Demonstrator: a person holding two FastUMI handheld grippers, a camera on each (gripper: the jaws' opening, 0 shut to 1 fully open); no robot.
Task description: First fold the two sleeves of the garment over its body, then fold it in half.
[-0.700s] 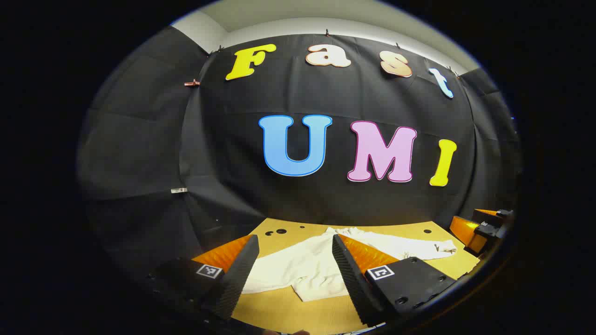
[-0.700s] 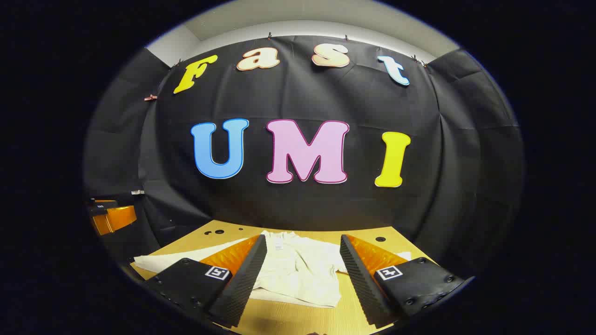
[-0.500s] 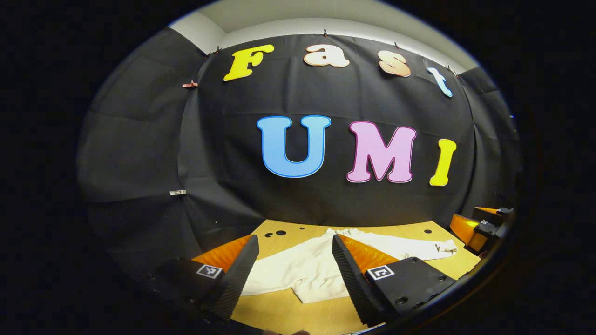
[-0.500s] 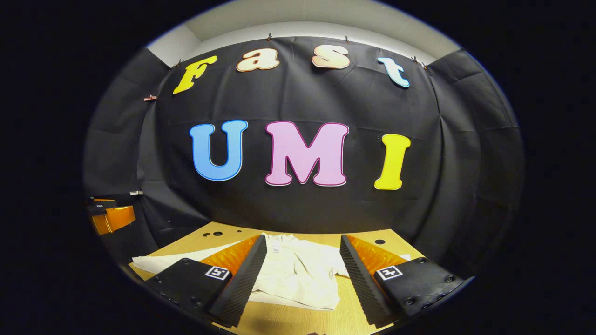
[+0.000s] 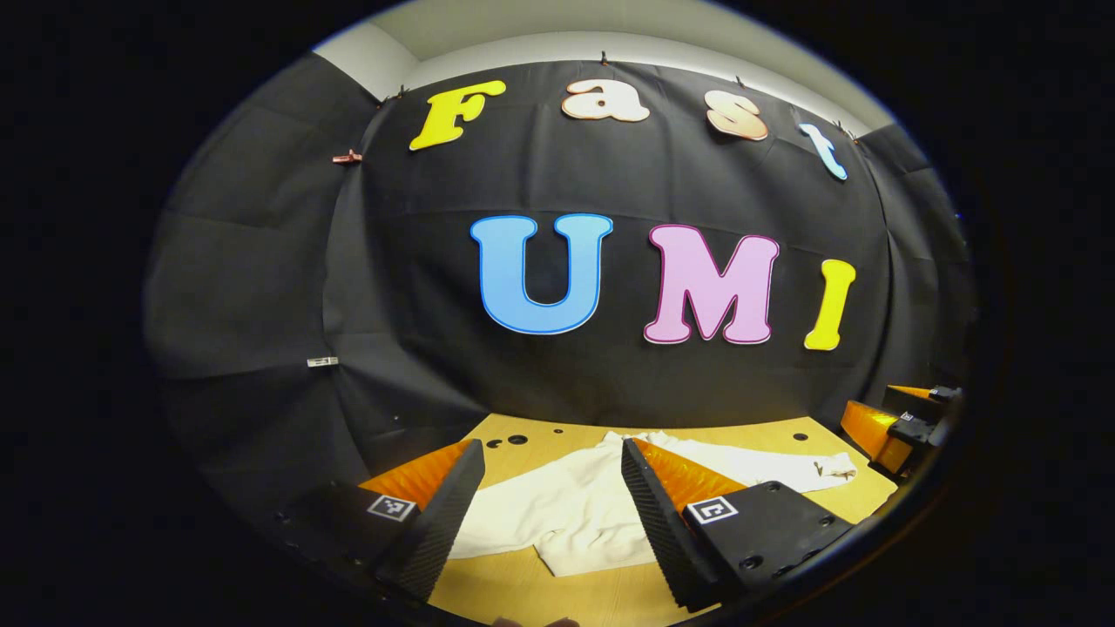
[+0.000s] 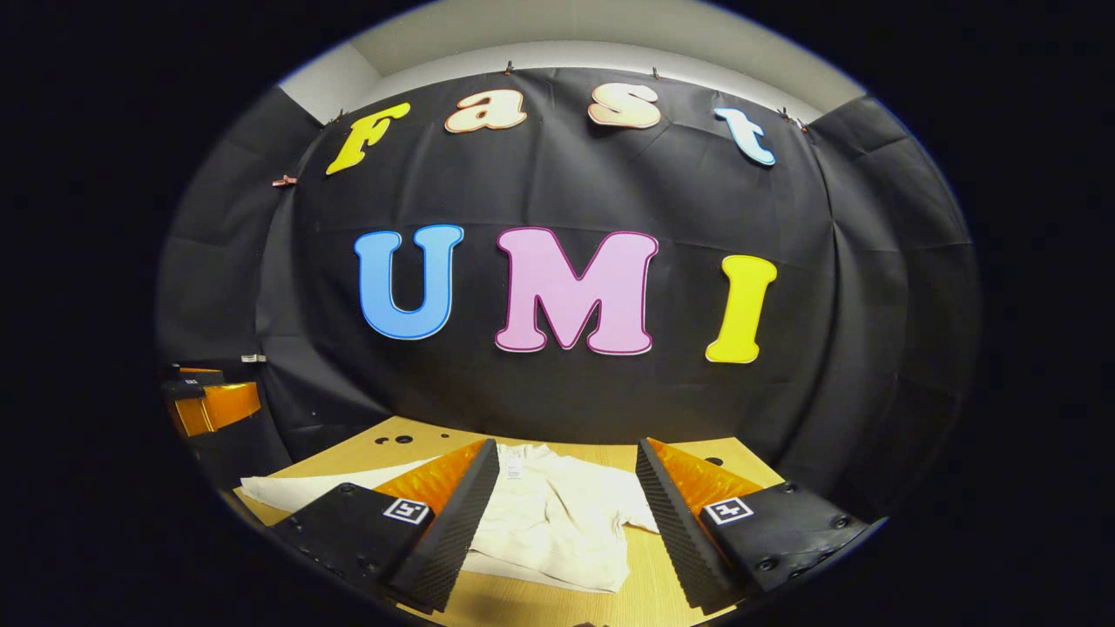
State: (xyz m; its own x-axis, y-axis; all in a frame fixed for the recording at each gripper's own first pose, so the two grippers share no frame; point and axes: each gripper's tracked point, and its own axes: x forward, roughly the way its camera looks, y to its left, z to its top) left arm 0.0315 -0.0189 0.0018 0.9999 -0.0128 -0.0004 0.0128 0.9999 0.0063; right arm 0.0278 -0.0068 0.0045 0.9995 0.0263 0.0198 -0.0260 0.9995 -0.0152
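- The left gripper (image 5: pixel 549 492) sits at the bottom centre of the frame, its two ridged fingers (image 5: pixel 649 505) spread wide with nothing between them.
- A cream-white long-sleeved cloth garment (image 5: pixel 575 514) lies flat on the light wooden table (image 5: pixel 749 431), seen through the gap between the fingers.
- One sleeve (image 5: pixel 775 470) stretches toward the lower right, its cuff lying on the wood.
- Small dark round holes (image 5: pixel 517 440) mark the tabletop's far left part.
- The right gripper (image 5: pixel 902 418) shows at the right edge, above the table's corner.
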